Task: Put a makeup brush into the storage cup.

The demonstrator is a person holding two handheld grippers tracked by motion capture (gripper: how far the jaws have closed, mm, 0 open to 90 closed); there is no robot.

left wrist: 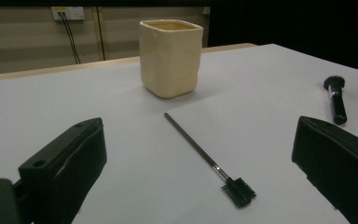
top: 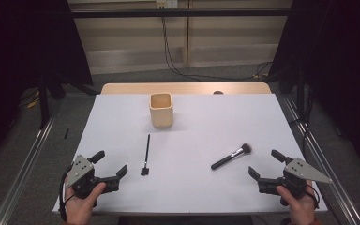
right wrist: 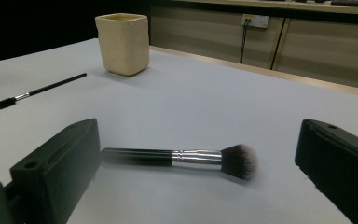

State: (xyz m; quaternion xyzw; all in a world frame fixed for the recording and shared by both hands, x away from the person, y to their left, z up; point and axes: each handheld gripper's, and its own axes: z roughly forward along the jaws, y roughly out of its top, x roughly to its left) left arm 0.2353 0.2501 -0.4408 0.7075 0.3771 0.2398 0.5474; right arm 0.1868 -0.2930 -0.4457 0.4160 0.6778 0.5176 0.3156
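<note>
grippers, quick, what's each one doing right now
Left gripper: open, holding nothing, thin brush ahead.
Right gripper: open, holding nothing, makeup brush ahead.

Each hand carries a matte black claw: the left claw [top: 109,162] sits near the front left corner of the tabletop [top: 187,140], the right claw [top: 266,164] near its front right corner. Both have two blocky, wedge-shaped black jaws, and a small round hole marks the upper face of the jaws in the gripper views. A grey three-cornered plate with dark dots tops each body. A black cable loops around each wrist.
</note>
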